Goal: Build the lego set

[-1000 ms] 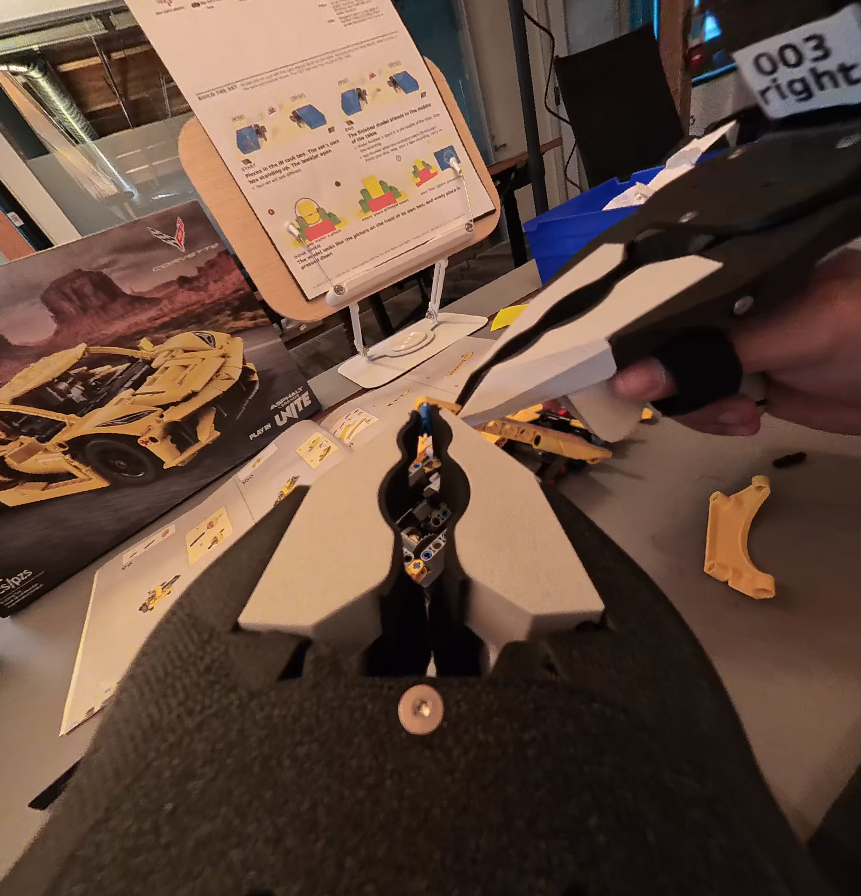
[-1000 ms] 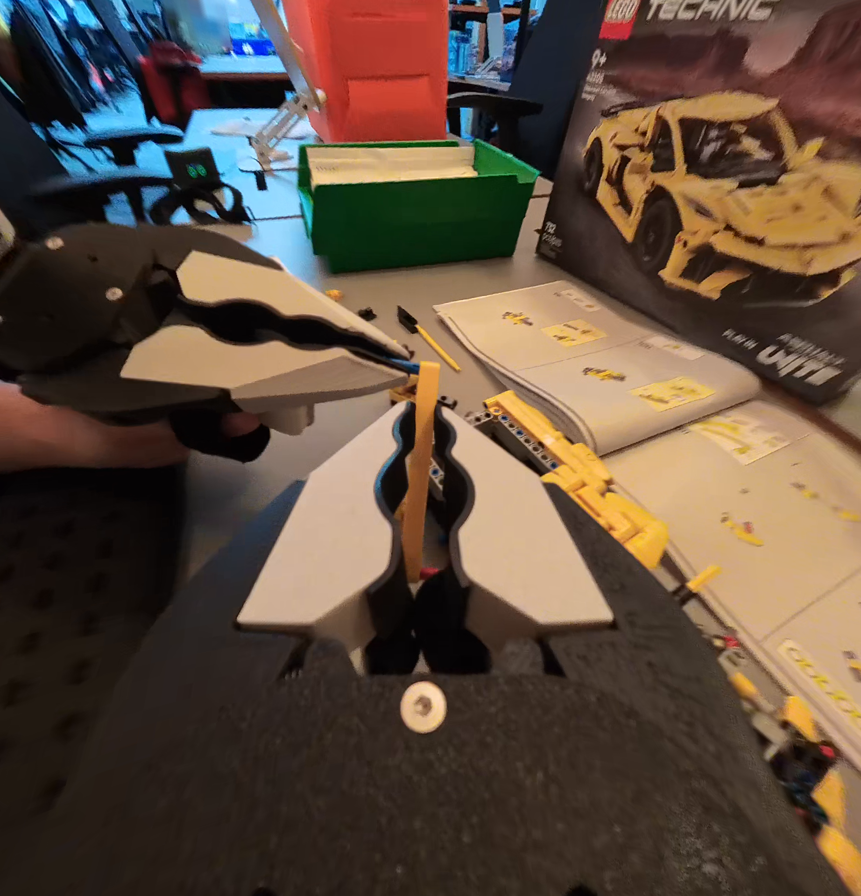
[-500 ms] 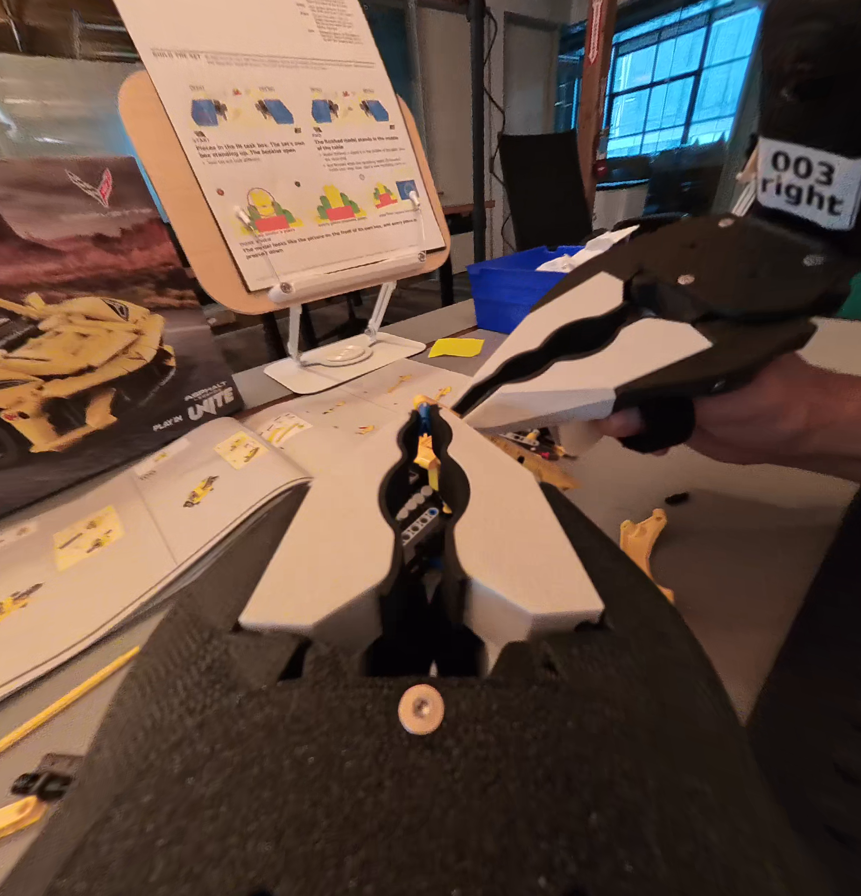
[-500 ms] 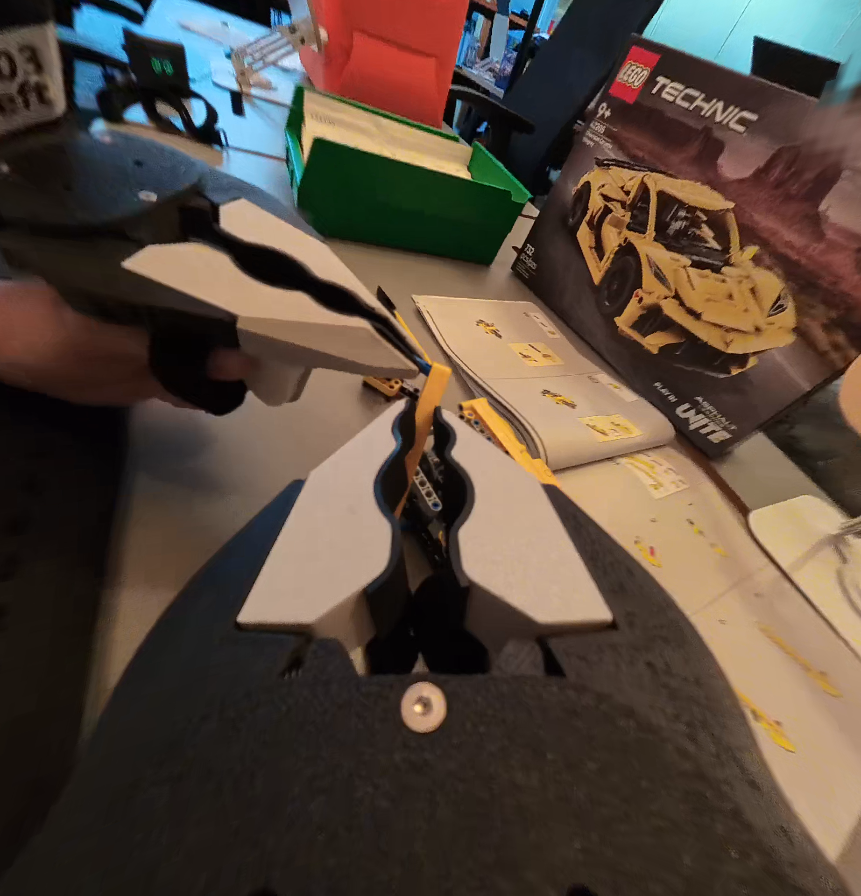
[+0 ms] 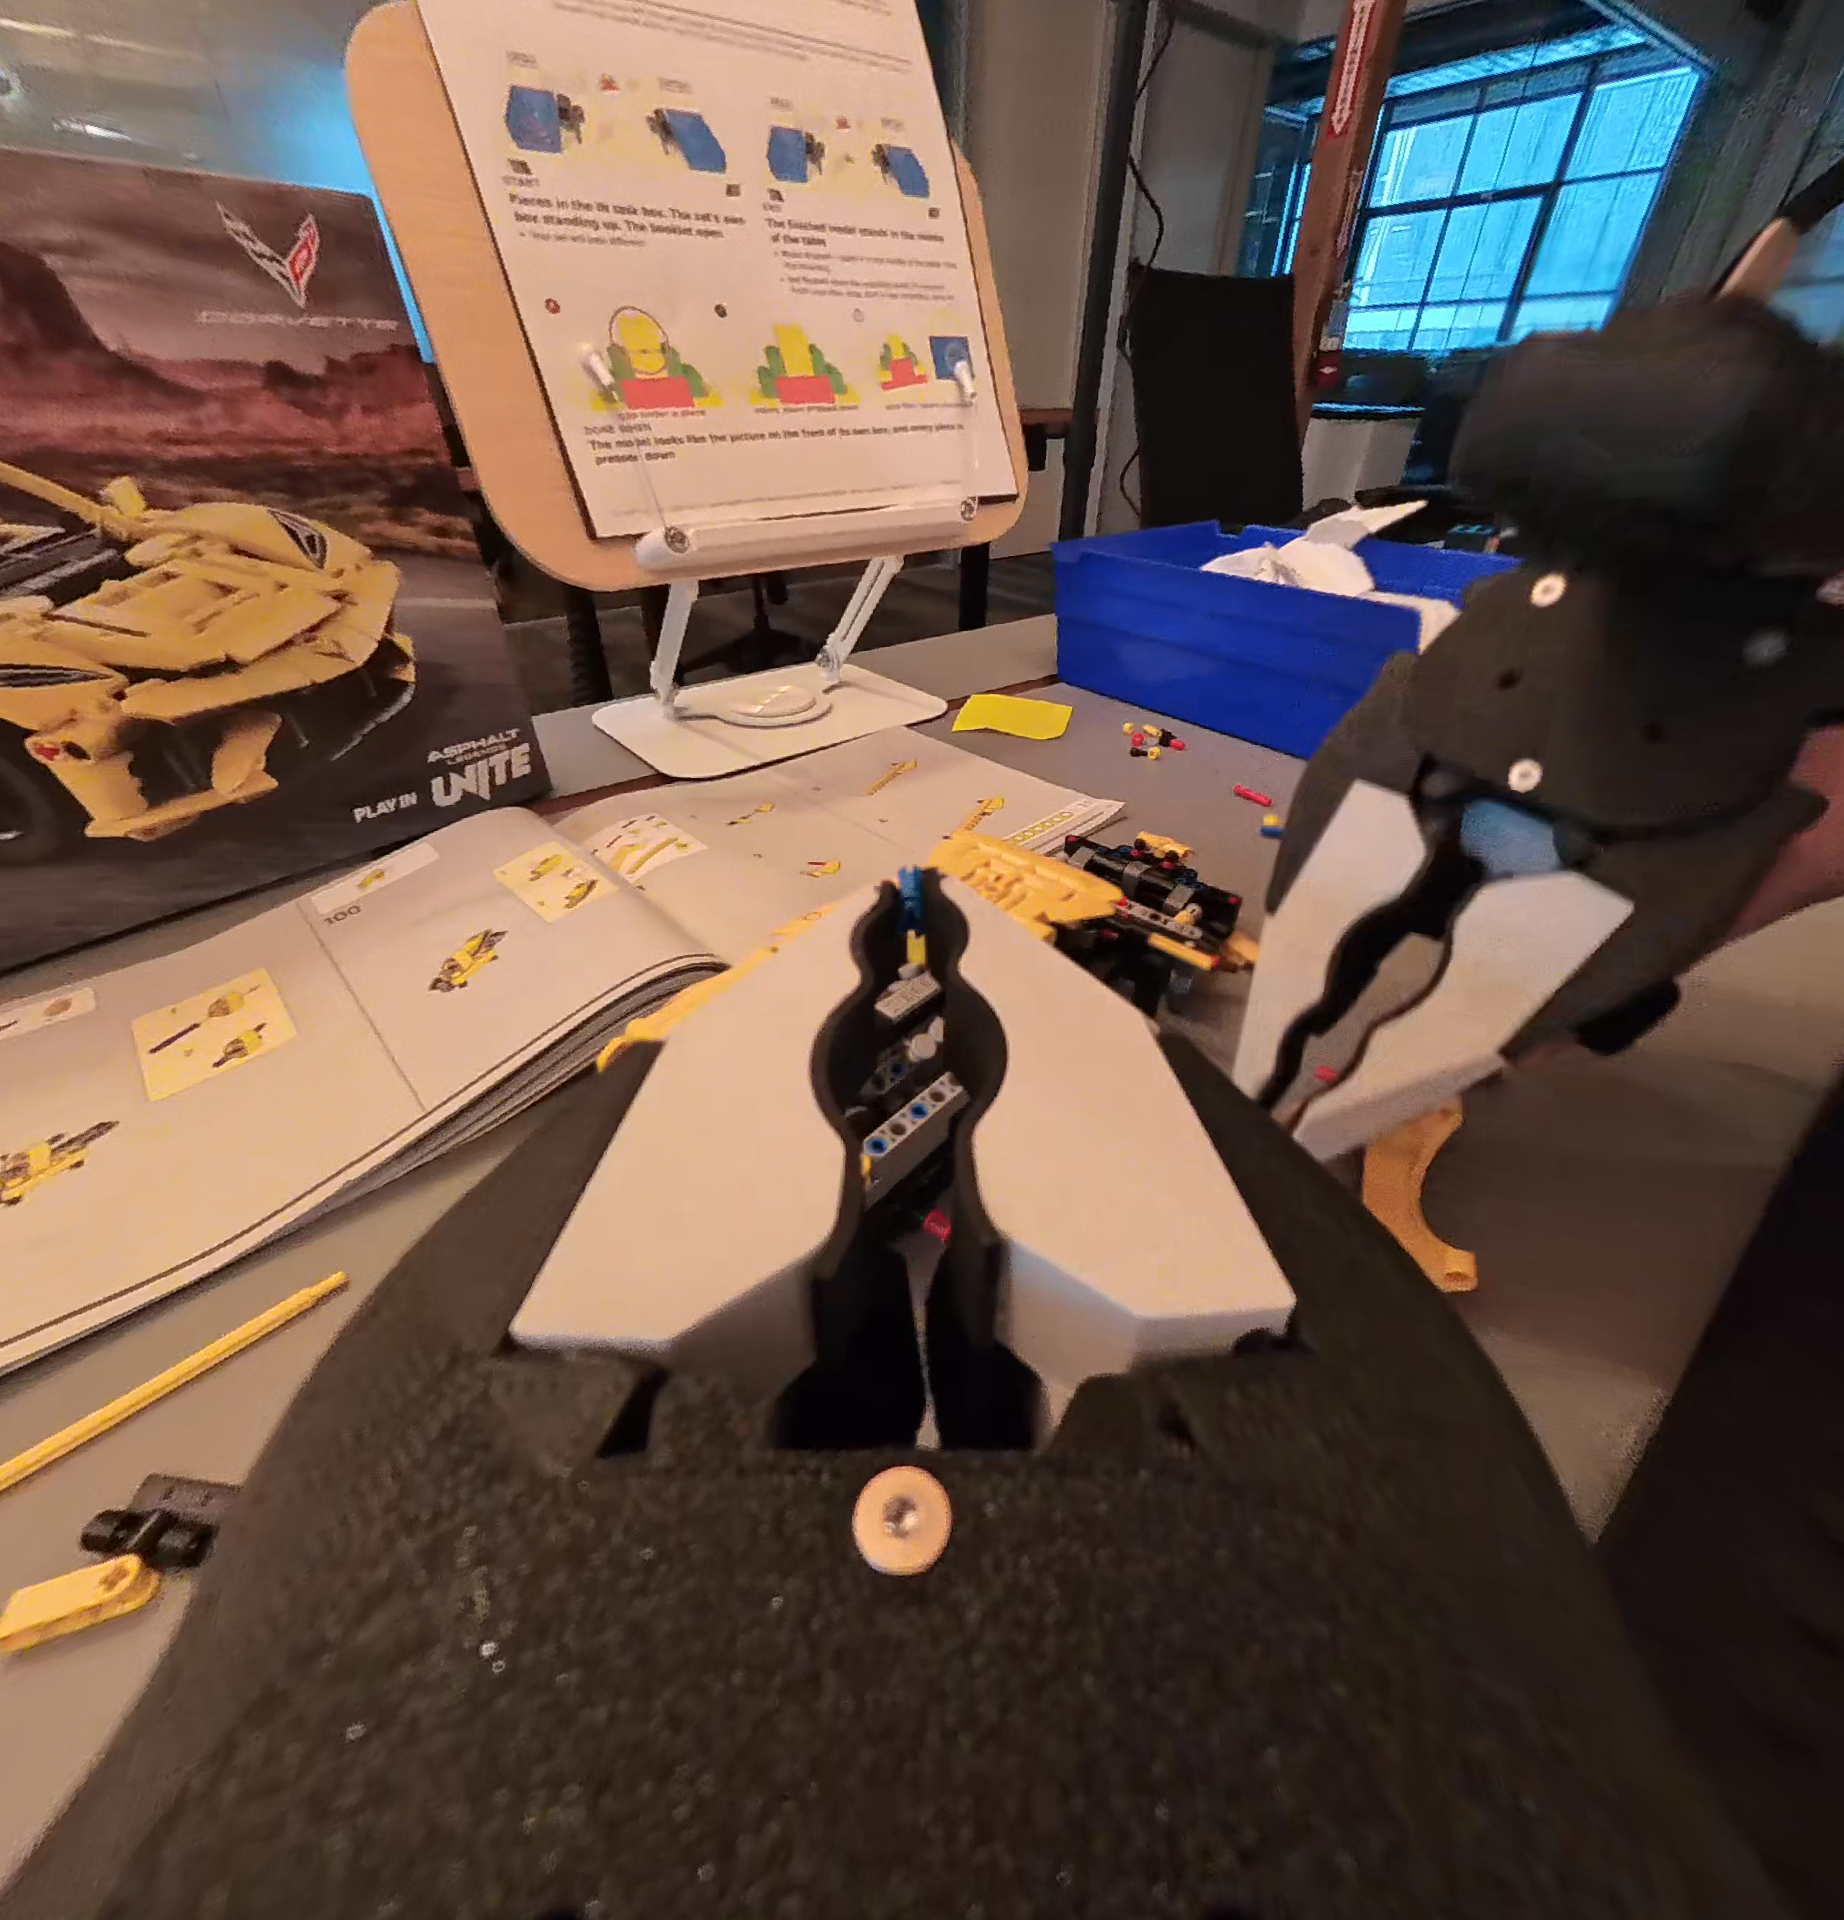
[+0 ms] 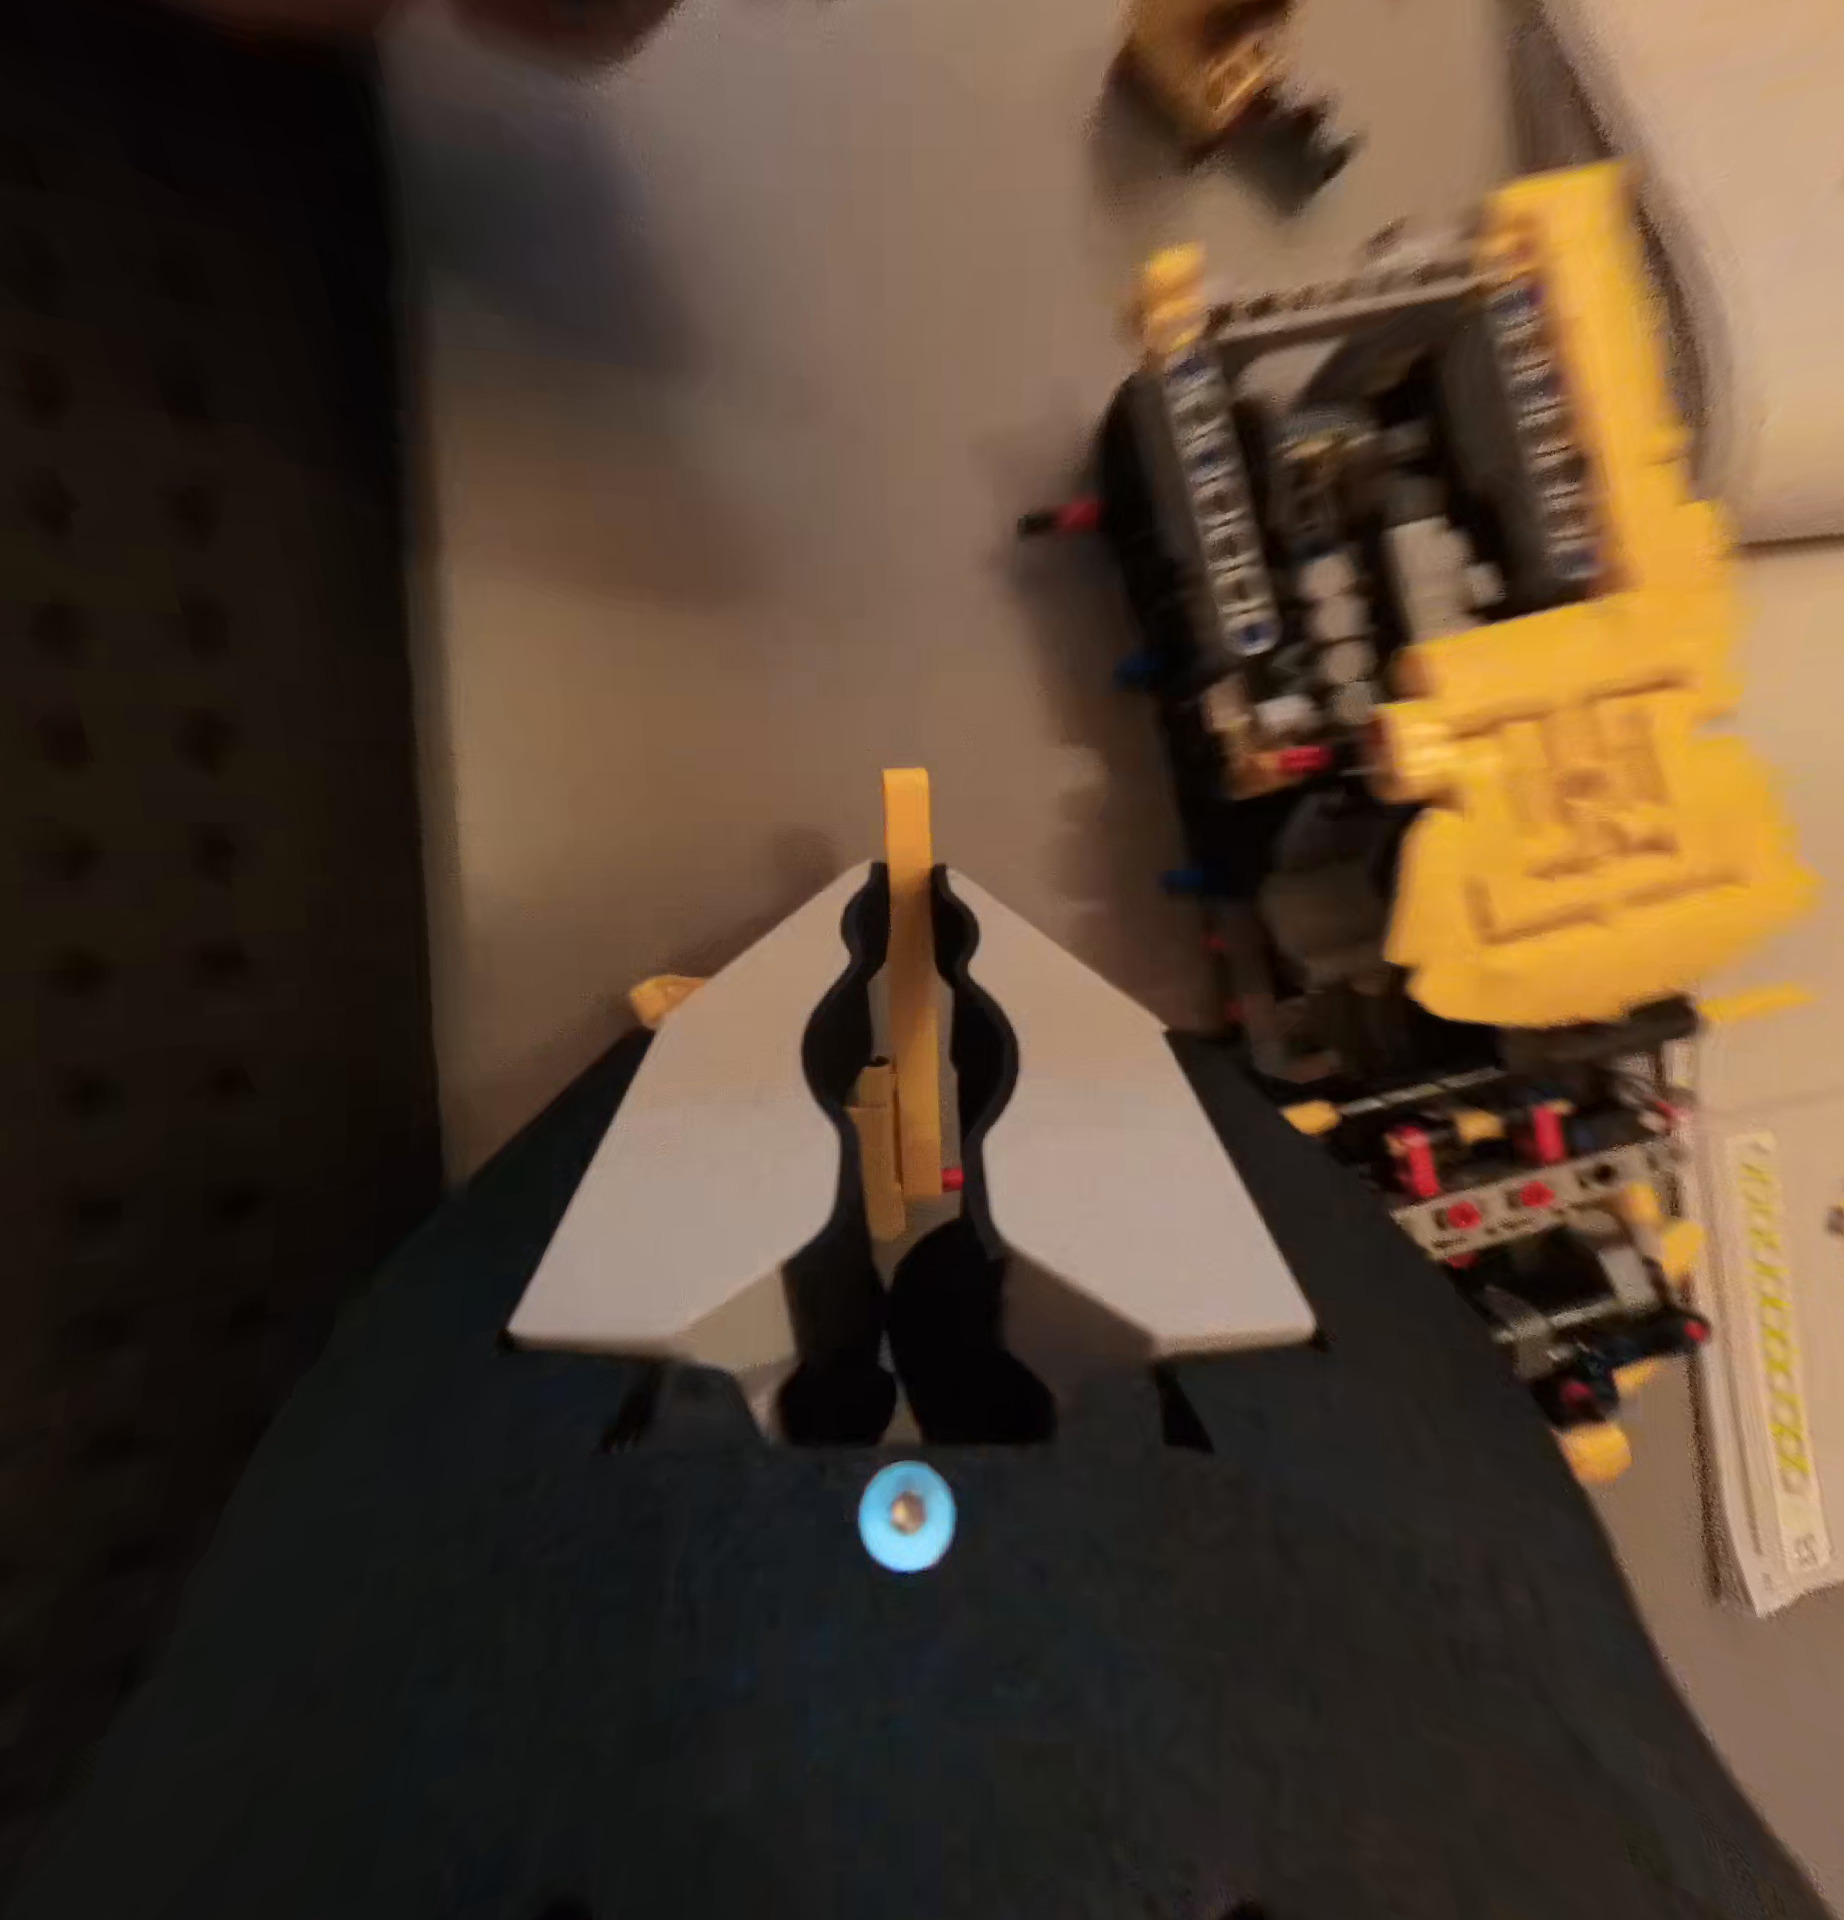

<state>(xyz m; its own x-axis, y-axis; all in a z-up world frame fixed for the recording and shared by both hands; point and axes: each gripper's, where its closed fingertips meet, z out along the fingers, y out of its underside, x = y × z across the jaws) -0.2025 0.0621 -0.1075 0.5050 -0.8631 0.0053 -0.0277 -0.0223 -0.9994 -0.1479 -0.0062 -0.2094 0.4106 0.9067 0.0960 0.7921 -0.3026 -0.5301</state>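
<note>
My left gripper (image 5: 910, 883) is shut on a small blue pin (image 5: 910, 906) at its fingertips, held above the table. The partly built yellow and black car (image 5: 1089, 896) lies on the table just beyond it. The right gripper shows at the right of the left wrist view (image 5: 1276, 1103), pointing down over a yellow arch piece (image 5: 1411, 1195). In the blurred right wrist view my right gripper (image 6: 907, 871) is shut on a long yellow beam (image 6: 905, 821) that sticks out past its tips, aimed down at the table left of the car (image 6: 1469, 727).
An open instruction booklet (image 5: 378, 987) lies left of the car, with the set's box (image 5: 170, 582) behind it. A paper stand (image 5: 710, 312) and a blue bin (image 5: 1209, 634) stand at the back. A yellow axle (image 5: 149, 1392) and small loose pieces (image 5: 118, 1558) lie near left. Left tips to right tips: about 12 centimetres. My left gripper is the nearer one to the yellow axle (image 5: 149, 1392): about 20 centimetres, against 30 centimetres.
The right gripper has drawn away from my left gripper's tip and swung down toward the table, still holding the yellow beam. My left gripper keeps the blue pin and has shifted slightly.
</note>
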